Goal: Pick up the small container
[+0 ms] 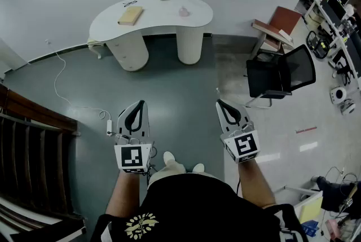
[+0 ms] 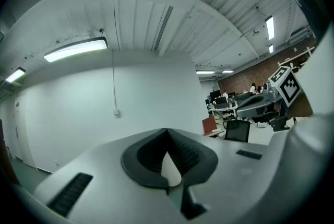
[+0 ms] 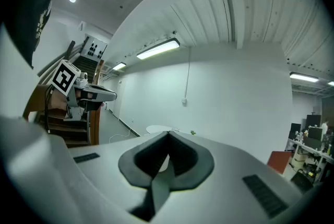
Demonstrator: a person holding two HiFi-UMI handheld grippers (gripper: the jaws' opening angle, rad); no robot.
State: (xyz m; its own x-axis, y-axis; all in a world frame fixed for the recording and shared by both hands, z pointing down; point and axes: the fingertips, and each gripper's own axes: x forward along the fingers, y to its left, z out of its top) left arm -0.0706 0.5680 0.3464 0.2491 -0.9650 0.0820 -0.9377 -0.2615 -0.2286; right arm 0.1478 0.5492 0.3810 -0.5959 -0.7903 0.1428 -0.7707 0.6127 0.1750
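Container (image 1: 184, 11) on table (image 1: 163, 16), well beyond left gripper (image 1: 140, 104), right gripper (image 1: 219, 103).

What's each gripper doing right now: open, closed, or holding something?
Left gripper: closed, jaws together, holding nothing.
Right gripper: closed, jaws together, holding nothing.

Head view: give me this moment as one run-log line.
left gripper: shut, empty | right gripper: shut, empty | small pink container: on white kidney-shaped table, far ahead, untouched
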